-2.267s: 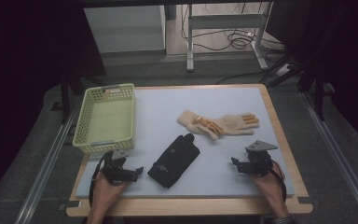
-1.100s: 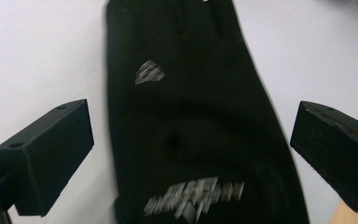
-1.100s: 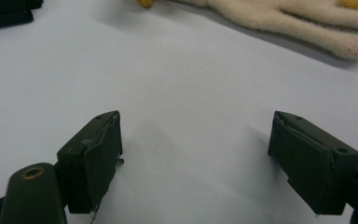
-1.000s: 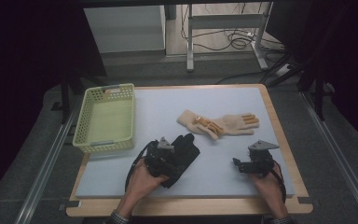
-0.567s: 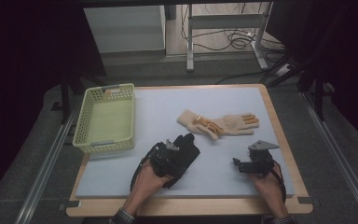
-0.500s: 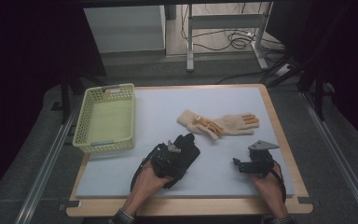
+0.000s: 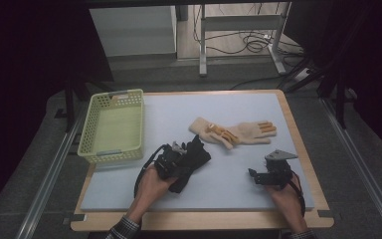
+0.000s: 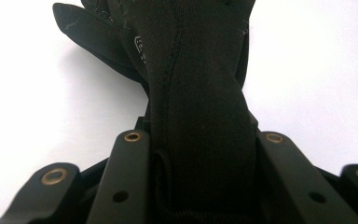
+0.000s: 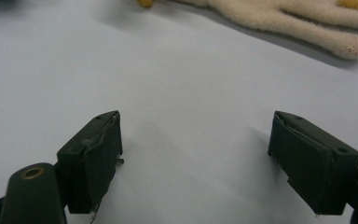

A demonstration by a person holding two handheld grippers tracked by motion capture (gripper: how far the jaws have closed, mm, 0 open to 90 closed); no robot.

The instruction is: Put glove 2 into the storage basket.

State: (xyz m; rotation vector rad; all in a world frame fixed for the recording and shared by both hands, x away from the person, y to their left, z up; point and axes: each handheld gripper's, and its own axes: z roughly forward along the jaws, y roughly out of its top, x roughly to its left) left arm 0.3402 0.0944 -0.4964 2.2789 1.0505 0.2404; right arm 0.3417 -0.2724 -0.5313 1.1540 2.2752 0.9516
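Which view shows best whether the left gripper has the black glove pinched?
The left gripper view: the black glove sits squeezed between both jaws. The high view shows the left gripper at the glove's edge; the right gripper view shows the cream glove.

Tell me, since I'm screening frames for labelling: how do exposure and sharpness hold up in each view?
High view: dim, dark surroundings, the black fabric glove barely separable from the left gripper. Left gripper view: table blown out white, glove close and soft. Right gripper view: evenly lit, jaws sharp, the cream knitted glove slightly blurred.
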